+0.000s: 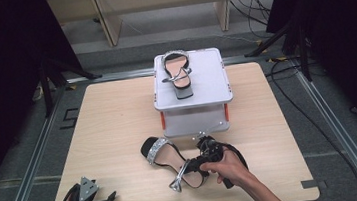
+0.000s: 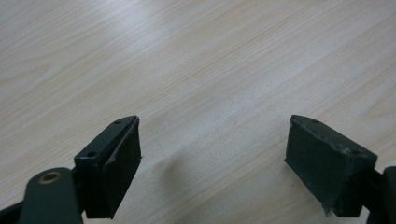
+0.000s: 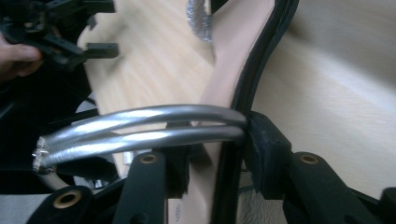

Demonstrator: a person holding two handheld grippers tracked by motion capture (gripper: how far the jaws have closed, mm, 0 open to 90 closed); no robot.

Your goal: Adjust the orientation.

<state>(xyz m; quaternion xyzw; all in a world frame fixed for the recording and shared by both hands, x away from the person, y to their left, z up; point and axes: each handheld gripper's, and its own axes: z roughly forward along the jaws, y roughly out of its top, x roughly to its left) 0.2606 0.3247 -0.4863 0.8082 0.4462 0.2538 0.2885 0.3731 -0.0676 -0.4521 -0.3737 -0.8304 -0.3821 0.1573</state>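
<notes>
Right gripper view shows the right hand-held gripper (image 3: pixel 212 154) clamped on a sandal (image 3: pixel 243 56) — left hand-held gripper (image 2: pixel 212 158) gapes wide.

The sandal (image 3: pixel 233 70) blurs close up, toe cut off at top.

I saw a pale wood-grain table (image 1: pixel 119 132), a light grey box (image 1: pixel 210 84) with orange corner clips, and two black sandals: the near sandal (image 1: pixel 173 161) had a glittery silver toe band, silver ankle straps and tan insole; both grippers looked black.
</notes>
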